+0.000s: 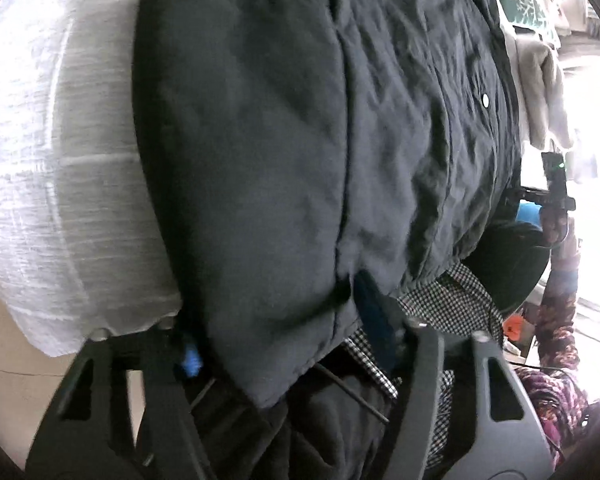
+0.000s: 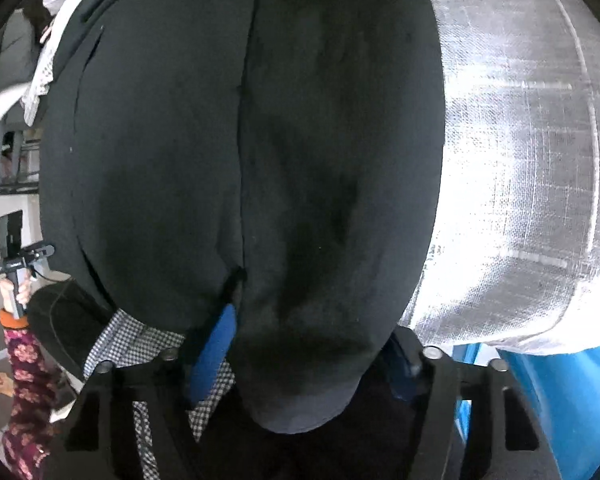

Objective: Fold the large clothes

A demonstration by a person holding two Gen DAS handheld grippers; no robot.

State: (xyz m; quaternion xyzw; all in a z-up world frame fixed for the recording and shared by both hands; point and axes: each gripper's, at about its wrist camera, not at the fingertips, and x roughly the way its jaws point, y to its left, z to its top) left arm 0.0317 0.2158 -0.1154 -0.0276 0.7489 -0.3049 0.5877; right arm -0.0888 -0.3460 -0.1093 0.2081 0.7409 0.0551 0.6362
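Both grippers have black, triangle-cutout fingers [image 2: 496,416] with silver screws and seemingly blue pads; the sleeve [image 2: 24,384] is maroon floral.

Dark navy/charcoal garment [image 1: 284,152], large and heavy-looking, lies spread flat on a white woven cloth, reaching away ahead of both hand-held grippers. A long seam [image 2: 242,152] runs lengthwise from the near hem outward. Fabric is creased toward the far side, with one white snap button [image 1: 485,100] there. The near hem bulges in a rounded lobe [image 2: 300,380] between the right hand-held gripper's fingers and overhangs toward the left one.
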